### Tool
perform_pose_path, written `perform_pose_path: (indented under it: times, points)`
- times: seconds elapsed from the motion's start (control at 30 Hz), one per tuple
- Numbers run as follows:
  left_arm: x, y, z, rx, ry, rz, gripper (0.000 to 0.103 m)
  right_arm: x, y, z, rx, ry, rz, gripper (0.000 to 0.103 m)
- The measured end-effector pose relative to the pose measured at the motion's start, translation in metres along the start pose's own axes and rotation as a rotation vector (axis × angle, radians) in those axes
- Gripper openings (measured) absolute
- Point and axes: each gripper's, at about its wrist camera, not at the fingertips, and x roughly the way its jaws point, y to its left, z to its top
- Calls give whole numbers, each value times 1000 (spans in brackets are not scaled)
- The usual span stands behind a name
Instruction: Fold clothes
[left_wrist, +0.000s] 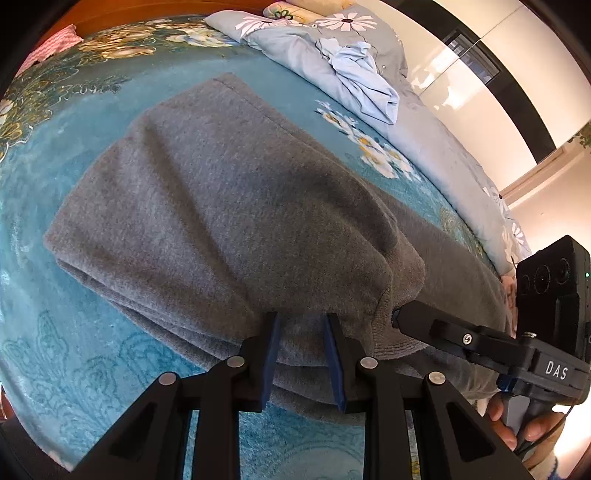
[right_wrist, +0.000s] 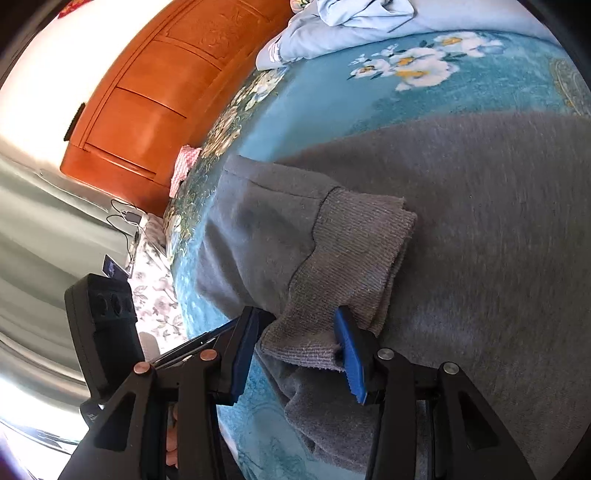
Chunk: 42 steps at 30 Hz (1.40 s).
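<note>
A grey sweatshirt (left_wrist: 221, 206) lies partly folded on the teal floral blanket (left_wrist: 55, 332); it also shows in the right wrist view (right_wrist: 480, 221). My left gripper (left_wrist: 301, 325) stands open with its blue pads on either side of the folded grey edge. My right gripper (right_wrist: 295, 332) is open around the ribbed grey cuff (right_wrist: 351, 251), which lies on the sweatshirt's body. The right gripper also shows in the left wrist view (left_wrist: 397, 317), its tip at the cuff (left_wrist: 399, 332).
A crumpled light blue garment (left_wrist: 365, 81) lies on a pale floral duvet (left_wrist: 436, 147) at the far side. A pink checked cloth (left_wrist: 55, 44) sits by the wooden headboard (right_wrist: 147, 92). White wardrobe doors (left_wrist: 480, 66) stand beyond the bed.
</note>
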Motion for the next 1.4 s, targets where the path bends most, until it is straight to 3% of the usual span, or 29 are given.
perform_pose_path:
  times: [0.17, 0.33, 0.47, 0.6, 0.67, 0.8, 1.2, 1.4]
  points:
    - [-5, 3, -3, -4, -5, -13, 28, -16, 5, -2, 3, 1, -40, 45]
    - [-4, 3, -4, 1, -17, -21, 28, -85, -15, -34, 42, -56, -160, 45]
    - [-5, 6, -4, -16, -18, -38, 28, -152, -52, -74, 198, -154, -254, 45]
    - [-4, 8, -4, -28, -18, -51, 28, -206, -96, -120, 422, -305, -340, 47]
    - [-4, 7, -4, -21, -22, -48, 28, -216, -117, -135, 528, -371, -319, 50]
    - [-5, 4, -7, -1, -29, -39, 28, -210, -138, -141, 617, -418, -267, 56]
    - [-8, 7, -10, -12, -23, -57, 28, -182, -143, -94, 653, -532, -195, 61]
    - [-10, 11, -12, -28, -23, -79, 28, -191, -126, -80, 609, -538, -237, 33]
